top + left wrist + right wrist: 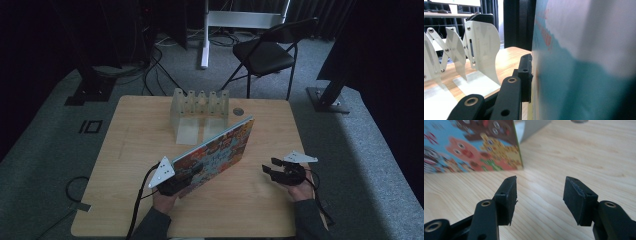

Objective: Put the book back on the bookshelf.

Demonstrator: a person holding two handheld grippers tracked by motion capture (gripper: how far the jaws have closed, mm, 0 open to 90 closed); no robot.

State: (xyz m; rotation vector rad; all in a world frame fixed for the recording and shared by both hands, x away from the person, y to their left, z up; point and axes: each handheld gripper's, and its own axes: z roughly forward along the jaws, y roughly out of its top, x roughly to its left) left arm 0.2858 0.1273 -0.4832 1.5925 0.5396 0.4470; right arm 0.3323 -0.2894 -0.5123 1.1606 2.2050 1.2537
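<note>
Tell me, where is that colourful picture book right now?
In the high view the picture book stands on edge mid-table, held at its near-left corner by the left gripper, just in front of the white rack.

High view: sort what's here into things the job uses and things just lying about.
In the job:
- picture book, stood on edge, clamped by the left gripper
- expanding white book rack behind it
- right gripper, open, holding nothing

Lying about:
- small round disc on the table
- black folding chair
- floor cables
</note>
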